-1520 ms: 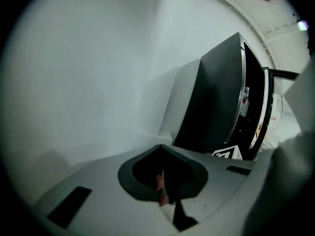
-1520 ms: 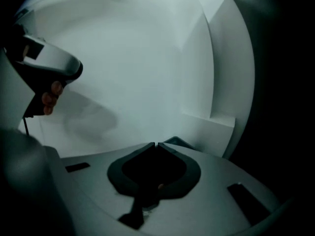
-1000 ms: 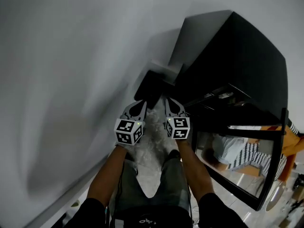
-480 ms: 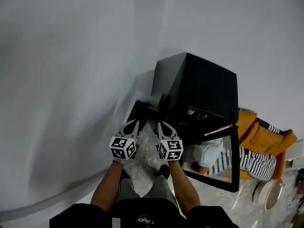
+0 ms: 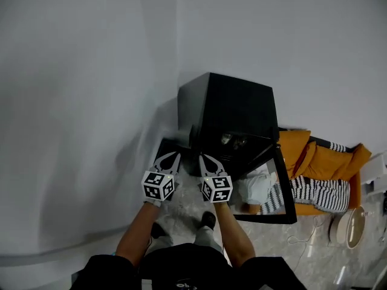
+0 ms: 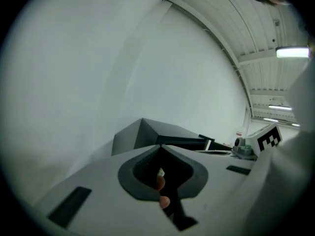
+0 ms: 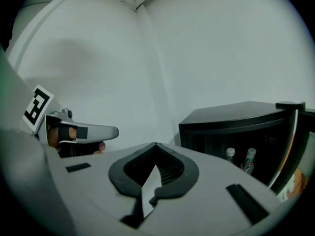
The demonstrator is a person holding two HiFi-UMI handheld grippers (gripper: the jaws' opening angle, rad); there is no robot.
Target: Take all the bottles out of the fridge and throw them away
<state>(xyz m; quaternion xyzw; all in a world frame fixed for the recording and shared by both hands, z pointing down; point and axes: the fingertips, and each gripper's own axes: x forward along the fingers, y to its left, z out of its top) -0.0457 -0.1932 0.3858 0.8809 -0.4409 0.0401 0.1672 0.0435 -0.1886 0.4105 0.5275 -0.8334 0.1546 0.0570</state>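
Left gripper is held out in front of the person, and its two jaws are pressed together at the tips with nothing between them. Through the hollow behind the tips only the person's fingers can be seen. To the left of this gripper and ahead of it there is only the plain grey wall. Just beside it on its right side, nearly parallel to it but not touching, is the right gripper. Its jaws are also closed tip to tip, and it carries nothing. Ahead of the right gripper and a little to its right stands the black fridge, close to the corner of the wall. Inside the fridge, ahead and to the right of the right gripper and apart from both grippers, the bottles stand upright side by side. Two of them can be made out, each with a cap. The fridge door is swung open and lies to the right of the right gripper, near it. Further to the right, beyond the door, there is an orange cushion with a striped cloth below it. A white round object is on the pale floor, well apart from both grippers.
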